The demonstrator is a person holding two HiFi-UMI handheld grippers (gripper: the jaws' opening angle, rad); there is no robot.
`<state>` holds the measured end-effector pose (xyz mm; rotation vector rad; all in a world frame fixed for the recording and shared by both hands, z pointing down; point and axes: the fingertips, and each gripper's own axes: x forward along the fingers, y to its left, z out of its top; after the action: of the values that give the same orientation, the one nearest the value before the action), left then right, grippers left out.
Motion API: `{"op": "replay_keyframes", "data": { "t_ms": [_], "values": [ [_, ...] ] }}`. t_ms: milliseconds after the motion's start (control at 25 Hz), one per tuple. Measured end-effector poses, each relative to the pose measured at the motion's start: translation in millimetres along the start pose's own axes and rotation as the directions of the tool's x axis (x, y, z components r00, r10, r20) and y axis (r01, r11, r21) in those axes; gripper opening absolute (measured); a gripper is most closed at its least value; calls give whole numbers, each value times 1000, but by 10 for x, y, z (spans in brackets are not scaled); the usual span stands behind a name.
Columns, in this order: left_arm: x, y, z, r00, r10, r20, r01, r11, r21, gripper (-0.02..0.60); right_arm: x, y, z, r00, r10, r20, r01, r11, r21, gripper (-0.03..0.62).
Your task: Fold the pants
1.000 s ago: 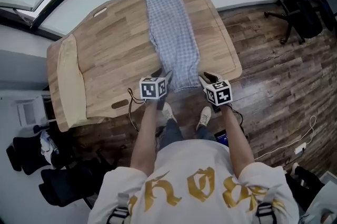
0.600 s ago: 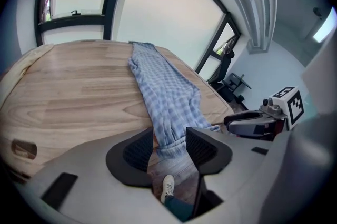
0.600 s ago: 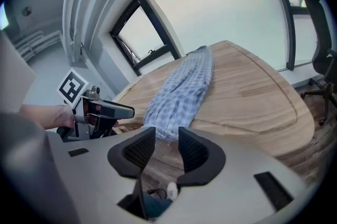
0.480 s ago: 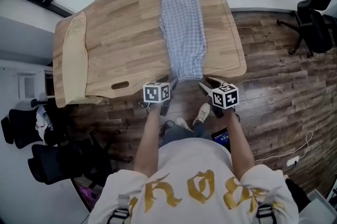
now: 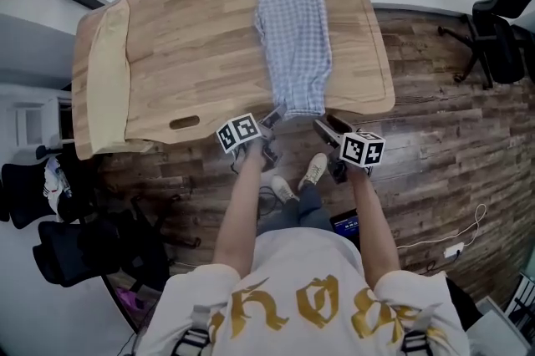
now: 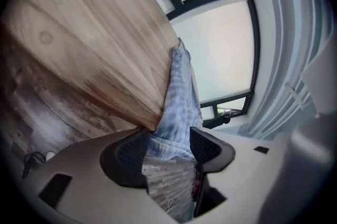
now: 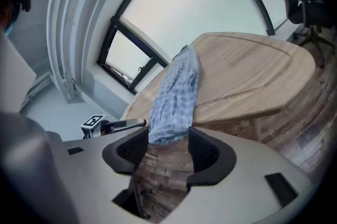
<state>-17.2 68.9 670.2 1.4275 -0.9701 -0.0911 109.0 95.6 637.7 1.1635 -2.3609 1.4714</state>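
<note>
Left gripper (image 6: 168, 143) straddles pants (image 5: 292, 20) hem, right gripper (image 7: 163, 145) empty, both jaws just opening.

L gripper (image 6: 169, 145) at pants (image 6: 179, 86) hem
Jaws just been opening, apart w/ hem between; pants hang off table (image 6: 95, 33) edge.

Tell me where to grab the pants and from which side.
Grip the pants at the two corners of the near hem, coming in from the near edge of the table. That end hangs just over the edge, so it is likely free to pinch from above and below.
</note>
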Motion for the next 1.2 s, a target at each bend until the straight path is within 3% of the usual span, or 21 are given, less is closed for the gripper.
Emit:
{"op": "replay_keyframes", "data": {
  "t_ms": [200, 400, 640, 760, 1080, 1200],
  "values": [
    [68, 205, -72, 999, 32, -17, -32, 999, 6, 258, 16, -139, -54, 999, -36, -23, 36, 999, -22, 238],
    [203, 218, -10, 1000, 12, 14, -11, 999, -53, 278, 20, -214, -99, 998, -48, -35, 47, 999, -16, 238],
    [394, 162, -23, 996, -88, 0, 86, 981, -175, 275, 44, -225, -54, 998, -53, -27, 53, 999, 6, 238],
    [399, 141, -63, 994, -101, -28, 93, 973, -209, 218, 52, -235, -26, 997, -62, -41, 61, 998, -32, 238],
    [241, 82, -192, 992, -104, -70, 87, 975, -206, 170, 47, -130, -3, 1000, -12, -20, 13, 999, 49, 252],
    [147, -11, -258, 987, -144, -73, 127, 972, -200, 138, 32, -128, 7, 1000, 10, 19, -13, 989, 148, 272]
  ]
}}
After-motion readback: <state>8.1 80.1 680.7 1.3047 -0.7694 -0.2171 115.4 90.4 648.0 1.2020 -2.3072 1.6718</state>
